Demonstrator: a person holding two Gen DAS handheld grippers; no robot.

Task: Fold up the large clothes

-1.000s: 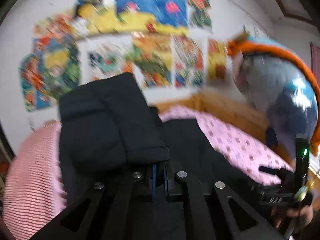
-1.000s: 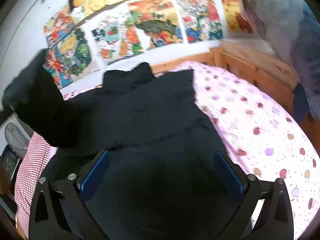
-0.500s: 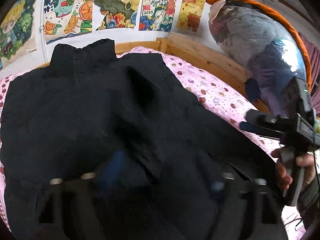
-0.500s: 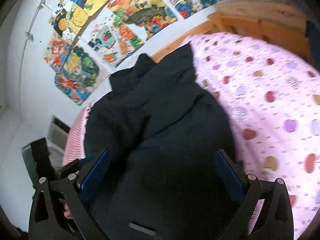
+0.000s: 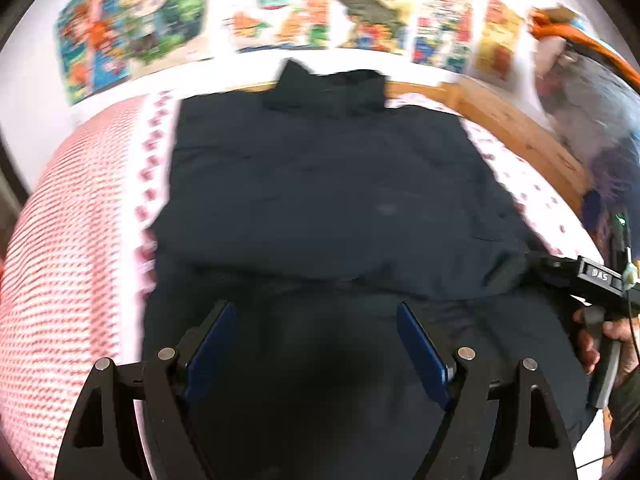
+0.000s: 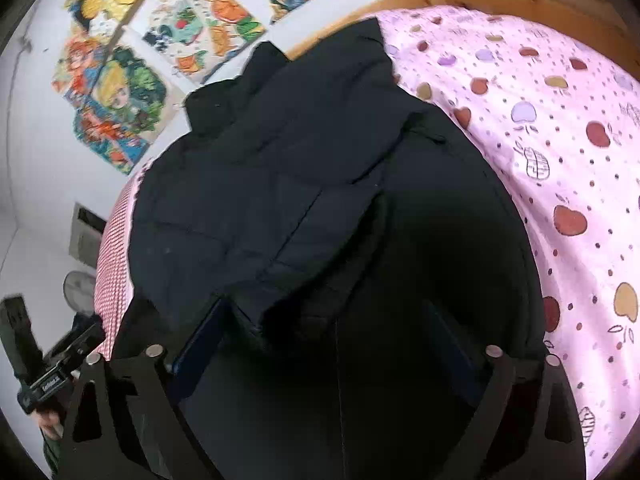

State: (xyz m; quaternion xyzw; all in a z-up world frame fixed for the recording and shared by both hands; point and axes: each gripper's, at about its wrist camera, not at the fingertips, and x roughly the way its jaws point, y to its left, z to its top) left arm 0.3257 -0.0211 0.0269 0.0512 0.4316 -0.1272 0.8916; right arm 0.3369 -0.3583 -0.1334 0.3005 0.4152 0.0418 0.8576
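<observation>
- Black, padded and bulky, the jacket [image 5: 328,184] lies spread on the bed [image 5: 68,248], collar toward the wall of posters [image 5: 280,4], one sleeve [image 6: 288,216] already laid across its body.
- Left first: the left gripper [image 5: 316,344] hovers over the lower part of the jacket with its jaws wide apart and nothing between them.
- The striped red-and-white cover shows on the bed's left side, the pink spotted sheet [image 6: 552,128] on its right; the jacket sits between, well inside both edges.
- Right: the right gripper [image 6: 324,344] is low over the folded sleeve's cuff, jaws spread; the cuff lies between them, but they do not look closed on it.
- Judged from this, the step is settling the sleeve fold. It would go best by pinching one layer only at the cuff, drawing it flat along the body, and pressing air out of the padding so it does not spring back.
- Next the hem could be taken at both corners together and carried to the collar evenly.
- Containers: none shows; a stuffed clear bag [image 5: 592,104] rests past the wooden bed rail, its contents unclear.
</observation>
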